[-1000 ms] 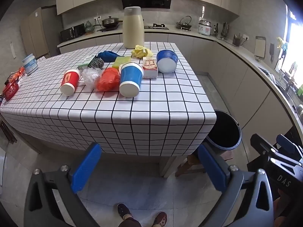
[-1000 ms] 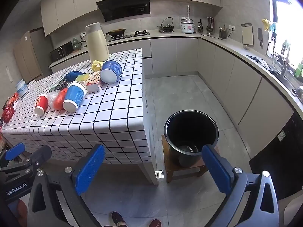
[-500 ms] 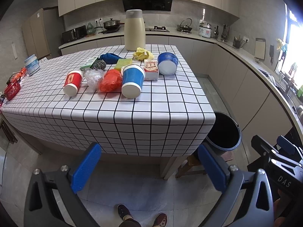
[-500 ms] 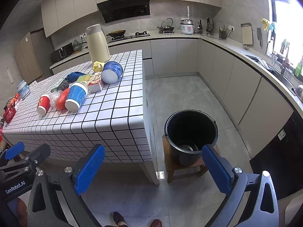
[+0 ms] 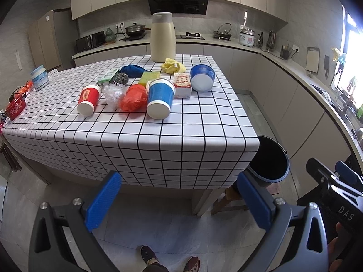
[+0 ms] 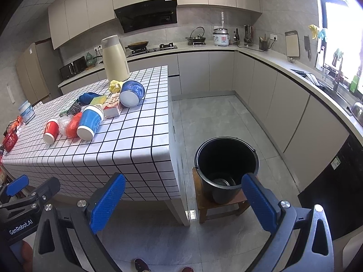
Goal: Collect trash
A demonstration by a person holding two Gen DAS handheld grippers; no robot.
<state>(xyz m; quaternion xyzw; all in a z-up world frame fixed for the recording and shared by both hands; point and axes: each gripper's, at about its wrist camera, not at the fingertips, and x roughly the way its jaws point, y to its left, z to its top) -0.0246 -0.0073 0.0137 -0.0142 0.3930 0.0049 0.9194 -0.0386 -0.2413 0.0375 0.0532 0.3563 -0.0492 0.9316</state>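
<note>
Trash lies on the checked table (image 5: 181, 133): a red paper cup (image 5: 88, 99), a clear plastic wad (image 5: 113, 93), an orange bag (image 5: 133, 97), a blue cup (image 5: 160, 98) on its side, a carton (image 5: 182, 83) and a blue bowl (image 5: 202, 78). A black bucket (image 6: 226, 165) stands on a wooden stool right of the table. My left gripper (image 5: 179, 197) is open and empty, well short of the table's near edge. My right gripper (image 6: 183, 201) is open and empty, in front of the bucket (image 5: 270, 163).
A tall cream jug (image 5: 163, 37), yellow cloth (image 5: 172, 65), blue cloth (image 5: 133, 70), sponge (image 5: 149, 77) and scourer (image 5: 121, 78) sit at the table's far side. A white tub (image 5: 40, 80) and red item (image 5: 14, 106) are at the left. Counters run along the right wall (image 6: 295, 74).
Both grippers have moved slightly closer to the table and a little higher; the table objects appear lower and larger. Both stay open and empty.
</note>
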